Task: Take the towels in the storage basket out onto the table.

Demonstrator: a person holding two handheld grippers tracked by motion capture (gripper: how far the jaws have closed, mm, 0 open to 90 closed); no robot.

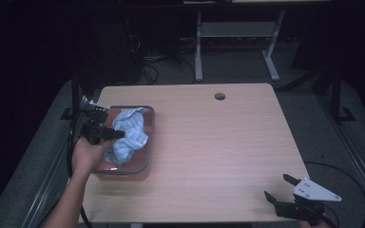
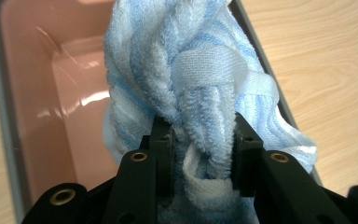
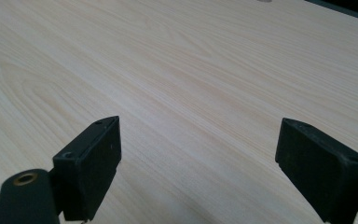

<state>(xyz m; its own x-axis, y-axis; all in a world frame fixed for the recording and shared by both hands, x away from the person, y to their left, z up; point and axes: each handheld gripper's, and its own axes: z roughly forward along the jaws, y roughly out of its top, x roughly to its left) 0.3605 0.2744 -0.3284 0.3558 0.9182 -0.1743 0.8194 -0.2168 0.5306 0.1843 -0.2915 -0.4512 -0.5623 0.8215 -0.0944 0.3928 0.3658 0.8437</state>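
High view: left gripper (image 1: 118, 135) clamps a bunched blue-and-white striped towel (image 1: 129, 134) in a grey-rimmed bin (image 1: 150, 142) at the table's (image 1: 218, 142) left edge; the towel's long axis runs near to far. Right gripper (image 1: 279, 186) rests near the right front corner, jaws apart.

Left gripper view: soft looped terry, flat woven hem band (image 2: 209, 70) crosswise, glossy pink bin interior (image 2: 42, 102).

Right gripper view: jaws wide over pale woodgrain.

tub: grey-rimmed pink plastic tub (image 1: 148, 137) on light wooden table (image 1: 218, 152), left side | towel: blue-and-white striped terry towel (image 1: 128, 133) in tub | left tool (image 1: 119, 135) at towel | right tool (image 1: 275, 187) near right corner
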